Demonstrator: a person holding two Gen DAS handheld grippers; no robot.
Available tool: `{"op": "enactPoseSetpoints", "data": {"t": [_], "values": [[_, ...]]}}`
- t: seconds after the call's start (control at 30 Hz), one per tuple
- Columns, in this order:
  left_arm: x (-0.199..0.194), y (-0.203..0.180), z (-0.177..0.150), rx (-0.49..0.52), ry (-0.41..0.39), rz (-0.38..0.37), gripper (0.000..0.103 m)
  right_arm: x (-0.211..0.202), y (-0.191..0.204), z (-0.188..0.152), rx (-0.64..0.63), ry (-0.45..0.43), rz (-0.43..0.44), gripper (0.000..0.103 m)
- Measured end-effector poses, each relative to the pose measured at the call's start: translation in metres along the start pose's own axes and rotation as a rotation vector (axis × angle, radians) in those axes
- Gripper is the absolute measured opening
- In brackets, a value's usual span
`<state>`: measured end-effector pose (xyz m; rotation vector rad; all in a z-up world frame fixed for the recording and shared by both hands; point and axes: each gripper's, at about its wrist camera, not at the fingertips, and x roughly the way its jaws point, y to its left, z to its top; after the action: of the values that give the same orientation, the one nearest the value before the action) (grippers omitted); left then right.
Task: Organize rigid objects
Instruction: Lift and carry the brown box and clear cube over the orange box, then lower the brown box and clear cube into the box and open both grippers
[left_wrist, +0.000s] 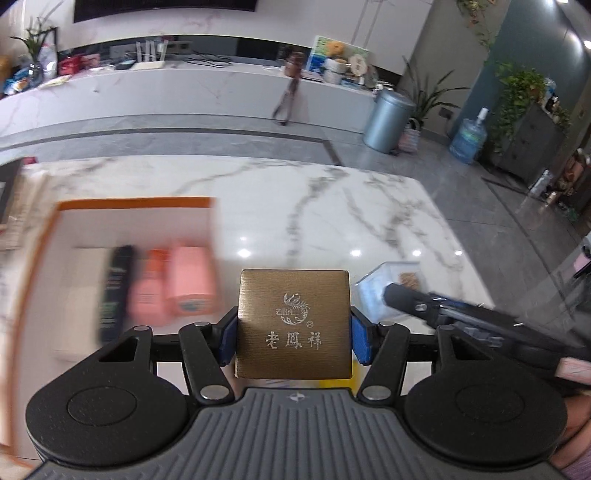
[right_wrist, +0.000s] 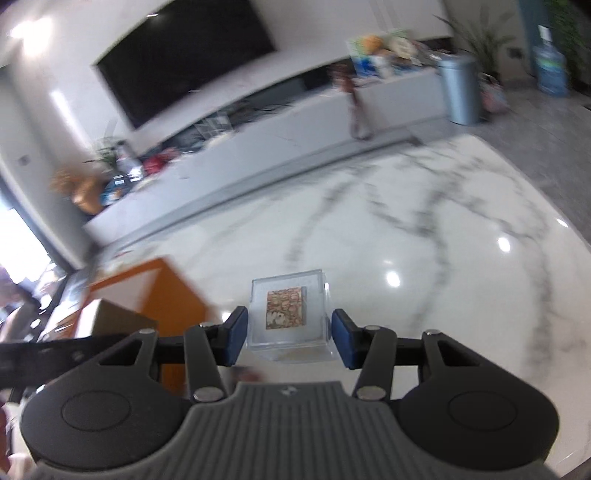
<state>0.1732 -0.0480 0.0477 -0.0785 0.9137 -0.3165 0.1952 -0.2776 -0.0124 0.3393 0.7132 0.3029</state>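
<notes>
Orange-rimmed tray (left_wrist: 133, 202) of pink boxes (left_wrist: 190, 278) lies left on the marble tabletop (left_wrist: 332, 206). Your left tool (left_wrist: 293, 334) clamps a gold box (left_wrist: 293, 321). Your right tool (right_wrist: 290, 334) pinches a clear cube (right_wrist: 290, 317).

gold box (left_wrist: 293, 325) w/ silver emblem & script; clear box (right_wrist: 290, 319) w/ brown-tan mottled insert; table (left_wrist: 332, 214) white marble, grey veins; tray (left_wrist: 136, 202) orange rim; tool pads (left_wrist: 360, 341) blue.

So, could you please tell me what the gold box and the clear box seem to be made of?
Gold box: likely card or leatherette wrap, satin metallic, with fine ribbed texture and printed logo. Clear box: probably hard acrylic or similar plastic, glossy, see-through walls with bright edges.
</notes>
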Motion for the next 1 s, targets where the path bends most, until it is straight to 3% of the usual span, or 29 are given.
{"op": "enactPoseSetpoints", "data": {"t": [0.23,0.4,0.63,1.0], "values": [[-0.024,0.076,-0.005,0.144,0.052,0.103,0.067,0.005,0.115,-0.004,-0.199,0.054,0.167,0.051],[-0.003,0.107,-0.010,0.278,0.167,0.141,0.067,0.035,0.173,-0.013,-0.345,0.143,0.153,0.051],[0.026,0.114,-0.031,0.634,0.297,0.052,0.067,0.083,0.211,-0.026,-0.457,0.255,0.135,0.051],[0.067,0.134,-0.053,1.021,0.482,-0.087,0.067,0.138,0.223,-0.046,-0.638,0.447,0.153,0.051]]}}
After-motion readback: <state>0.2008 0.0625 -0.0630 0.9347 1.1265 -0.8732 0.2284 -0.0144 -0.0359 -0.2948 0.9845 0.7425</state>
